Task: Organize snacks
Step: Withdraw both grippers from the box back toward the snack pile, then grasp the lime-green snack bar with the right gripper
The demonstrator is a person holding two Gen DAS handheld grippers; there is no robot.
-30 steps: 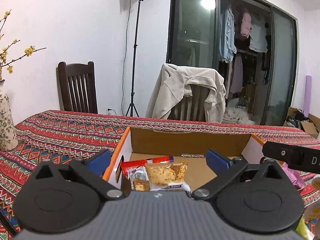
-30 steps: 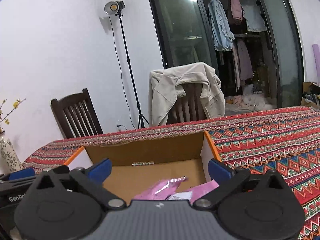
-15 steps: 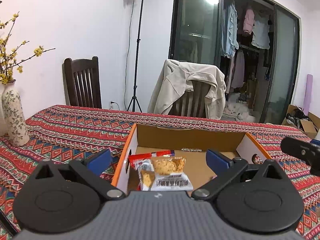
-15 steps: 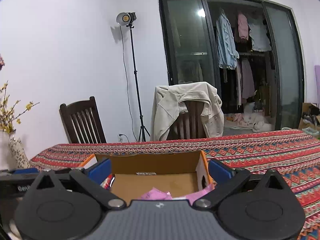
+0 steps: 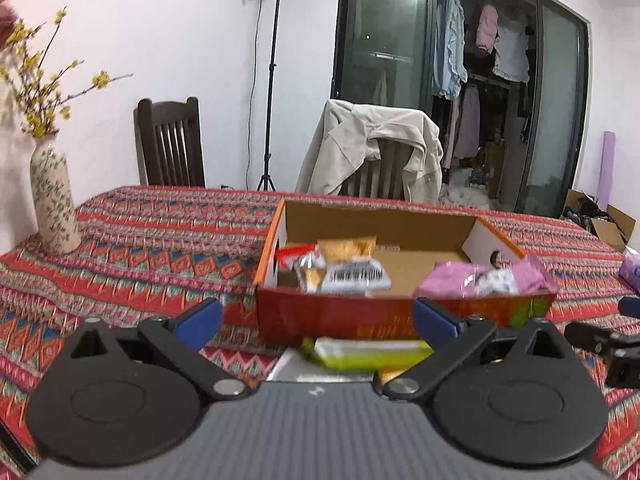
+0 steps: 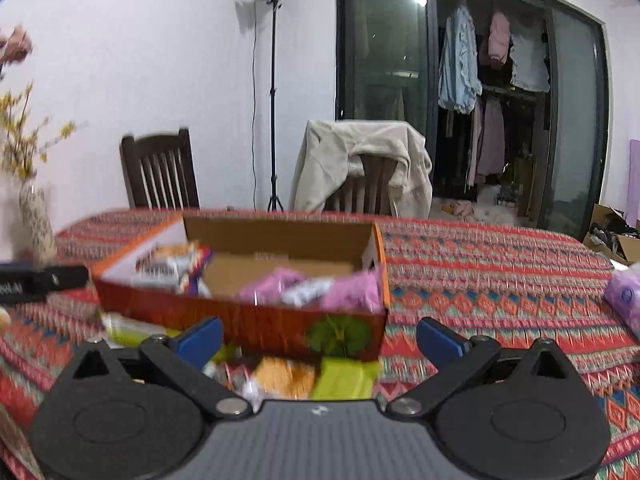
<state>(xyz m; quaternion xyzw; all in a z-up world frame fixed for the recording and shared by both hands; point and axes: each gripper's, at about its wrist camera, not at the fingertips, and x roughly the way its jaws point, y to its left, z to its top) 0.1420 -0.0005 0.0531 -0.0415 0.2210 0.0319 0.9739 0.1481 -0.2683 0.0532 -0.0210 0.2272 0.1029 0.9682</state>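
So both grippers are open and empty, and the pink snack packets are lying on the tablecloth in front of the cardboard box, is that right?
Not quite. The pink snack packets are inside the open cardboard box, at its right end, as the left wrist view shows. What lies on the tablecloth in front of it is a yellow-green packet. The left gripper and right gripper are indeed open and empty.

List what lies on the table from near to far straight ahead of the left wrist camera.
Left claw, open and empty → yellow-green snack packet on the cloth → red front wall of the cardboard box → barcode-printed snack pack inside the box → box's brown back wall → patterned tablecloth → chair draped with a beige jacket.
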